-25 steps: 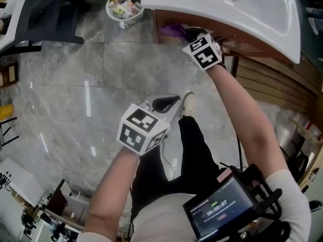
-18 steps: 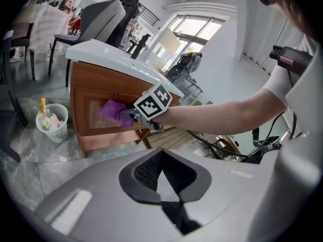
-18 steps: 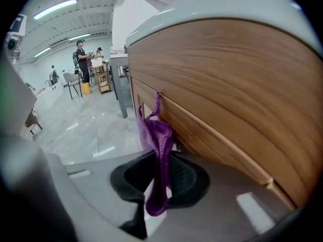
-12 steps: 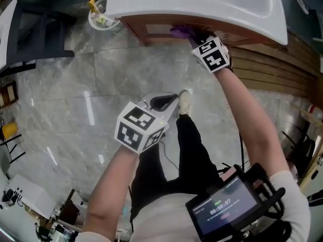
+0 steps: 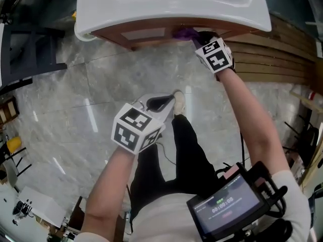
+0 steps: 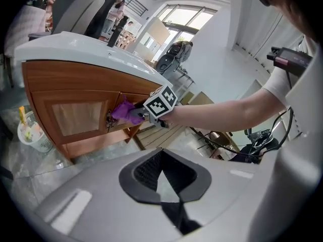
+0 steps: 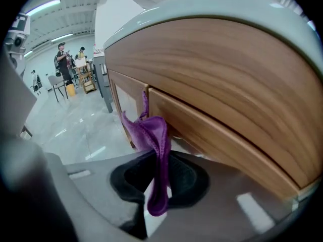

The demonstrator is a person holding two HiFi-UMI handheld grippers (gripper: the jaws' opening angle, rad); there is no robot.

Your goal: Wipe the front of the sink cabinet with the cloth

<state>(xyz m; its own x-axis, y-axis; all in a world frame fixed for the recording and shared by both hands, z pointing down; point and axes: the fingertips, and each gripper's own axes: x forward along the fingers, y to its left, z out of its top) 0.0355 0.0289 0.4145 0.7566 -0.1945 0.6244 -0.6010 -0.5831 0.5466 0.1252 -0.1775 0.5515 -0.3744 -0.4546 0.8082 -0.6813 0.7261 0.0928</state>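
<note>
**Cloth on the cabinet front, spare gripper held back**

Closest to us is the screen unit (image 5: 226, 209) strapped at the chest. Just beyond it the left gripper (image 5: 162, 102) hangs over the marble floor (image 5: 70, 105). Its jaws are together with nothing between them, and it is well apart from the work. We judge it is parked there so the wiping arm has room (it has no job in a one-cloth wipe).

Further out, the right arm is stretched towards the sink cabinet (image 5: 144, 34). The right gripper (image 5: 201, 36) has its jaws clamped on the purple cloth (image 7: 151, 135). The pinch is near the cloth's lower end, so a loose fold stands up ahead of the jaws. That fold lies at the gap between a door panel and the wooden front beside it, just under the white basin (image 5: 166, 6). Holding the cloth this way puts fabric, not the jaws, against the wood.

We judge the wipe is under way at the right part of the front, with the panel to the left yet to be covered. The basin's overhang hides most of the front from above, so the reach has to go in under its rim. A shoe (image 5: 177, 102) is planted near the base.

A small bin (image 6: 33, 132) of bottles stands by the cabinet's far corner, and wooden slats (image 5: 282, 59) lie to the right. Far off, people (image 7: 63, 59) stand in the open hall.
</note>
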